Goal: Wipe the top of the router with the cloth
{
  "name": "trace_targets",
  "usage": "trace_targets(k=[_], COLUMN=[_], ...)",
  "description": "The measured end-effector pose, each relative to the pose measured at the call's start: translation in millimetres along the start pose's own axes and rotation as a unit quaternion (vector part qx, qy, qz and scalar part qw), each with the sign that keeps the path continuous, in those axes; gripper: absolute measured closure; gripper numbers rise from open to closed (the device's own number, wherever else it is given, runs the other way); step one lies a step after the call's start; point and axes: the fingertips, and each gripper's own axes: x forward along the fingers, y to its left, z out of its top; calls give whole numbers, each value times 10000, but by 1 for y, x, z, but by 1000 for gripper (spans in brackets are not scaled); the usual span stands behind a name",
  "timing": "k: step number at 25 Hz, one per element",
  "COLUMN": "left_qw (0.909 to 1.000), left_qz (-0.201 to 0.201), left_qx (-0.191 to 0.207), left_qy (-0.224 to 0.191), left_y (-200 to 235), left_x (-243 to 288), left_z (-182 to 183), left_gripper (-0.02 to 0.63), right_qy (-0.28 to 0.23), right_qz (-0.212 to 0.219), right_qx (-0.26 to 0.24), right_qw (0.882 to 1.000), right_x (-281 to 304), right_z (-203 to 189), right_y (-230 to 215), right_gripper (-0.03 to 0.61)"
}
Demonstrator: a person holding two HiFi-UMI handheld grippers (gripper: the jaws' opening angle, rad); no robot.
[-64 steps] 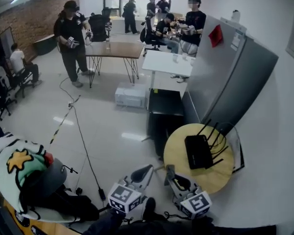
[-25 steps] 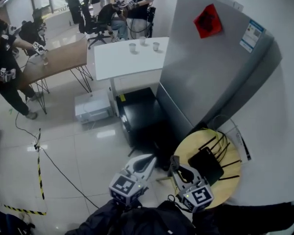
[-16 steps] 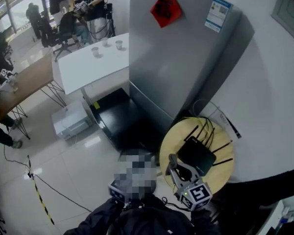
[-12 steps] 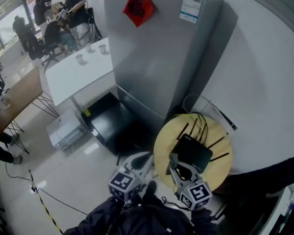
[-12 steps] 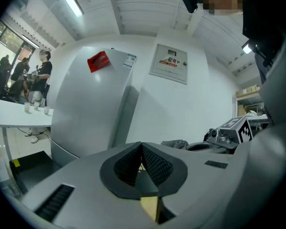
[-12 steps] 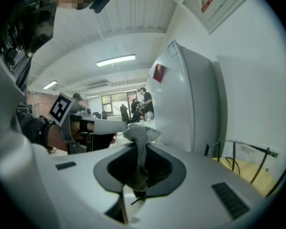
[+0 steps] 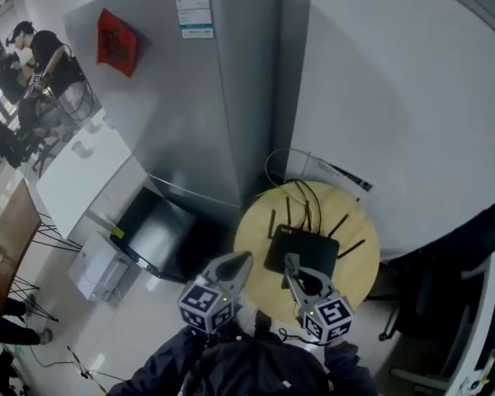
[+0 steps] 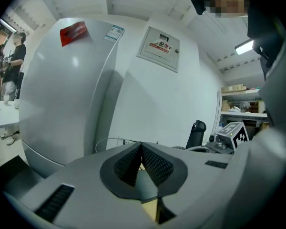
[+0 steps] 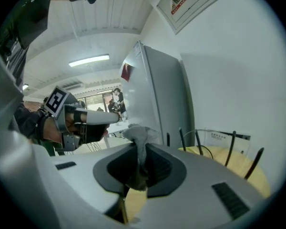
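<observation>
A black router with several upright antennas lies on a small round wooden table. My right gripper hangs at the router's near edge, shut on a small grey cloth that sticks up between its jaws. In the right gripper view the antennas rise beyond the jaws over the table; the router body is hidden. My left gripper is over the table's near left edge, its jaws closed together with nothing in them.
A tall grey fridge stands behind the table on the left, with a black cabinet at its foot. Cables loop against the white wall behind the router. A dark chair is at the right.
The view has swung from the room to the fridge corner. The table and router now lie straight ahead, right under both grippers, with the right gripper at the router's near edge.
</observation>
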Motion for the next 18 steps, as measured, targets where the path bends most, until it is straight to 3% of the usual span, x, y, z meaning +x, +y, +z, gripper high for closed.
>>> trace_targets(k=[9,15,18], left_qw=[9950,9884,9849], left_qz=[-890,-1365,-1557], left_qx=[251,363,383], left_qy=[387,565,658], left_y=[25,65,80], left_x=[34,50,62], left_z=[-2,-3,-6], left_gripper=[612,612,612], right_qy=[355,567,803], right_qz=[-879,-1386,-1561], right_qx=[-164,296,280], right_qw=[9954,9883,9841], right_x=[41,81,102], right_z=[-6,-13,-23], right_y=[-45,-65,-73], right_gripper=[506,506,506])
